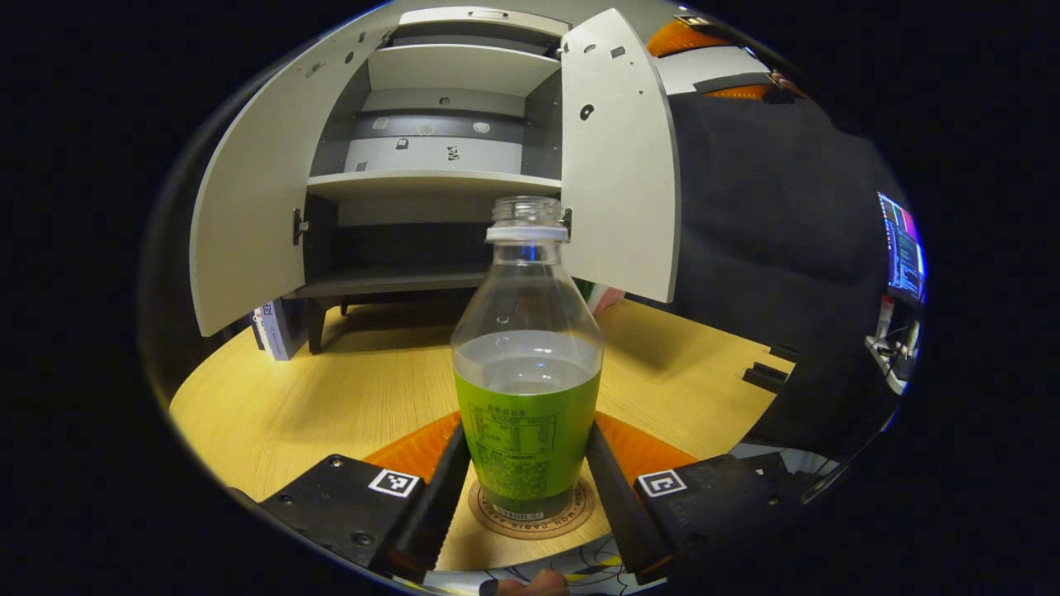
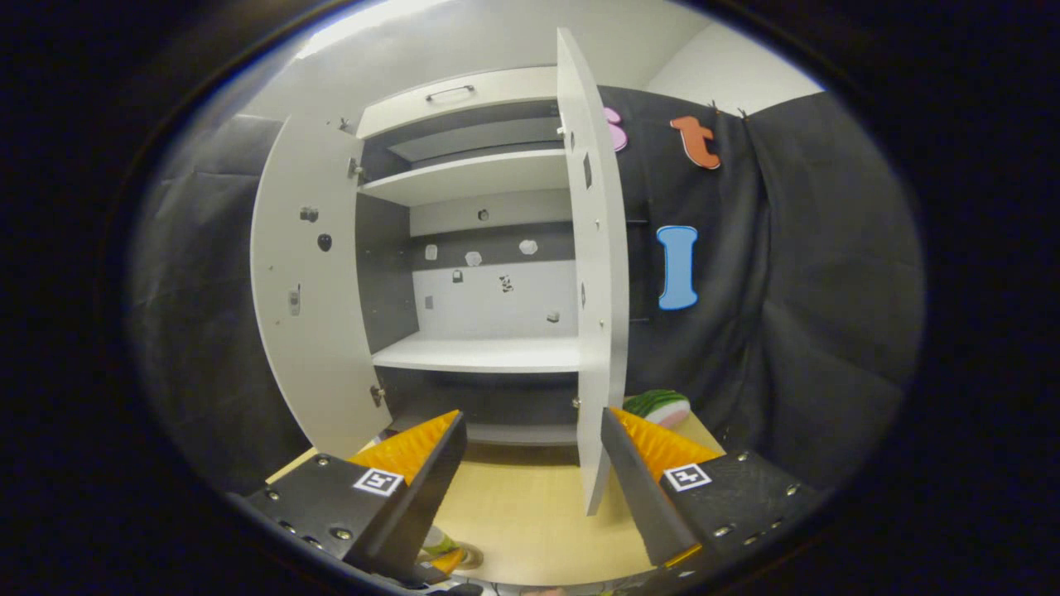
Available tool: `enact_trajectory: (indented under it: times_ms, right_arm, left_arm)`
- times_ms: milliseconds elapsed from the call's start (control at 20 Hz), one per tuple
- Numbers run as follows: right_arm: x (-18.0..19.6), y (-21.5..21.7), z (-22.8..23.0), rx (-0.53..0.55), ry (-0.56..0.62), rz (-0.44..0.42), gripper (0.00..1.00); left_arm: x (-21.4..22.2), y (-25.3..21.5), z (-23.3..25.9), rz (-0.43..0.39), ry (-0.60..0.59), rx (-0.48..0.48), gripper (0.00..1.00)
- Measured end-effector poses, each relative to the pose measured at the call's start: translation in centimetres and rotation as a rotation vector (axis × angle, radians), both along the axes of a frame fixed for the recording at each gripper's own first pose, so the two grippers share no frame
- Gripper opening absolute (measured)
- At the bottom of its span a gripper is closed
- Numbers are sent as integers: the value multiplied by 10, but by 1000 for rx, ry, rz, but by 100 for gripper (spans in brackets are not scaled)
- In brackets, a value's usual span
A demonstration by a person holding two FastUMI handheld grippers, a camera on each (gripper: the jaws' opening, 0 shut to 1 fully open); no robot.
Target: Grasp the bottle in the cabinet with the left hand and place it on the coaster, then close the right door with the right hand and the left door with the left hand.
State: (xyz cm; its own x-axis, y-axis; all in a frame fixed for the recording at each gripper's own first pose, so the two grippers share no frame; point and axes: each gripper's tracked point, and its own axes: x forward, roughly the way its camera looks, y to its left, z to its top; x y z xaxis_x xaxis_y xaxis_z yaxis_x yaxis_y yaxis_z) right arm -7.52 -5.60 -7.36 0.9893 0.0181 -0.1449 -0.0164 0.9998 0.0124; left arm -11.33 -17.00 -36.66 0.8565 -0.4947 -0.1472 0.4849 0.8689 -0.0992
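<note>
In the left gripper view a clear bottle [image 1: 527,389] with a green label and no cap stands upright on a round cork coaster [image 1: 571,515] on the wooden table [image 1: 331,389]. My left gripper [image 1: 528,434] is shut on it, with both fingers against the label's sides. Behind it stands the white cabinet [image 1: 439,182] with both doors open and bare shelves. In the right gripper view my right gripper [image 2: 532,418] is open and empty, facing the cabinet. The right door [image 2: 592,290] stands edge-on just beyond its fingers, and the left door [image 2: 310,290] is swung wide.
A person in dark clothing [image 1: 770,207] stands to the right of the cabinet, with a lit monitor [image 1: 903,248] beyond. Some books [image 1: 273,327] lean beneath the left door. A green and pink object [image 2: 658,406] lies on the table behind the right door.
</note>
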Motion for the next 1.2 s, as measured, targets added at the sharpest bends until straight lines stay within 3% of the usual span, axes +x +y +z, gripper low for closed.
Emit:
enact_trajectory:
  times_ms: [200,300,500,750,1200]
  right_arm:
    - [2,7,0,-2,5,13,98]
    - [1,8,3,0,5,16,98]
    - [-4,3,12,6,-11,4,98]
    - [-13,-6,25,21,-36,-19,98]
    - [-13,-45,67,26,-108,-84,98]
  left_arm:
    - [-3,1,19,-14,-41,1,84]
    - [-1,4,22,-3,-35,18,92]
    - [-1,9,47,-11,-52,52,93]
    - [-8,-2,98,-67,-108,67,93]
    - [-18,-6,217,-58,-163,120,93]
